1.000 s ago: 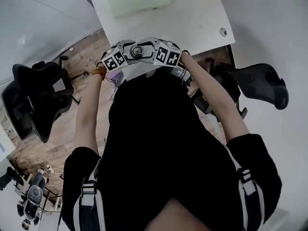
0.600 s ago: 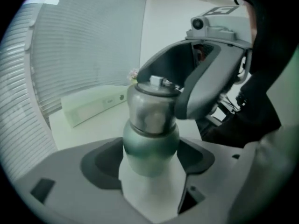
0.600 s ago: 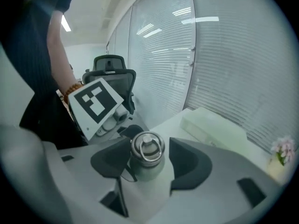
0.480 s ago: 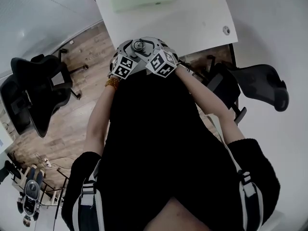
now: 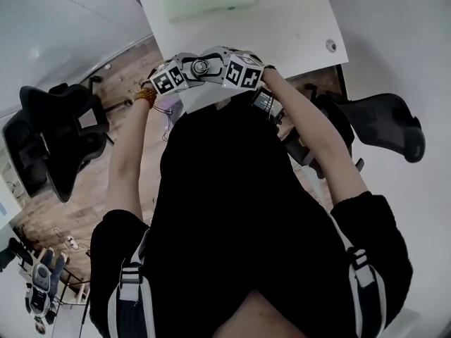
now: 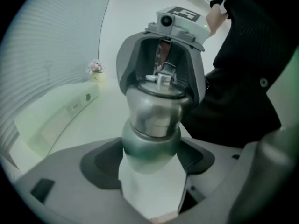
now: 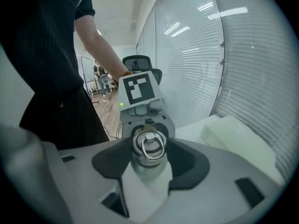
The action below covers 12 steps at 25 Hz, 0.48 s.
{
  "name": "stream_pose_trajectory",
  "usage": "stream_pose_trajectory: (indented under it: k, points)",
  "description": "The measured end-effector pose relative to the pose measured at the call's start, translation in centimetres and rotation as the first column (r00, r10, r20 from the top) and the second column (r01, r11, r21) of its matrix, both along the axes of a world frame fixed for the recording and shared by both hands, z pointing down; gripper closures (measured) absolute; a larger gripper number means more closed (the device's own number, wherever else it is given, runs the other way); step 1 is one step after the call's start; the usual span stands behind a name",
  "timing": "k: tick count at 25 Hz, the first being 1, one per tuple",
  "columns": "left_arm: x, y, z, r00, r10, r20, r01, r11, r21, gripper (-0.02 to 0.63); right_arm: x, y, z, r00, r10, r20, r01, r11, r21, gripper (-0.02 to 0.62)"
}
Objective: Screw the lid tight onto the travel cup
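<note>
Since half a second ago both hands have lifted a little toward the far bench (image 5: 282,27), and the two marker cubes, then tucked close together, now sit side by side with the cup's end showing between them. The travel cup (image 6: 154,108) is held in the air in front of the person's chest, short of the bench's near edge and resting on nothing. The left gripper (image 6: 150,148) has its fingers (image 6: 198,160) closed on the cup's wide steel body. The right gripper (image 7: 147,152), facing it, has its fingers (image 7: 189,164) closed around the lid (image 7: 148,141), whose ring top points back at that gripper. How far the thread has run down cannot be told; the joint sits in shadow inside the right fingers. The main risk is probably slip: the body is smooth and rounded, so a hard twist could turn the whole cup in the left fingers and leave the lid loose. If the two grippers drift out of line, the lid could bind crooked on the thread. Loosening either hold to take a fresh bite leaves the cup on one pair of fingers, and it could fall to the wooden floor (image 5: 106,182).
</note>
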State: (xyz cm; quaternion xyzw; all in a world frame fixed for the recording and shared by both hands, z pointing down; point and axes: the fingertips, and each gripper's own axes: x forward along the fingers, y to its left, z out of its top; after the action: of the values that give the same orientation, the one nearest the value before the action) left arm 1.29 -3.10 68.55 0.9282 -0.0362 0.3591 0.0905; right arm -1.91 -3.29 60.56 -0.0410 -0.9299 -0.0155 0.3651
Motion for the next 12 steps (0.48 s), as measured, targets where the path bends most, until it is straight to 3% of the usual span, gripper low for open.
stream_pose_trajectory:
  k: [3,5,6,9,12]
  points:
    - [0.0,-0.2,-0.2,0.999,-0.043,-0.019,0.043,0.999,-0.002,0.241,0.0,-0.3,-0.2,1.000,0.001,-0.014,-0.001,1.000,-0.011,0.356]
    - [-0.4,-0.2,0.0,0.993,-0.118,-0.028,0.119,0.992,0.039,0.232,0.0,-0.5,-1.1,0.998,0.064,0.016,-0.064,0.998,-0.017,0.285]
    - [-0.8,-0.1,0.0,0.984,-0.174,-0.032,0.176,0.983,0.053,0.230,-0.1,-0.6,-1.7,0.992,0.119,0.043,-0.118,0.993,-0.023,0.281]
    - [-1.9,0.3,0.2,0.932,-0.361,-0.046,0.363,0.930,0.057,0.230,-0.1,-0.8,-2.4,0.959,0.279,0.051,-0.278,0.960,-0.028,0.282]
    - [-1.5,0.3,0.0,0.851,-0.520,-0.076,0.522,0.852,0.023,0.232,-0.5,-0.9,-1.5,0.921,0.390,-0.015,-0.390,0.921,0.006,0.304]
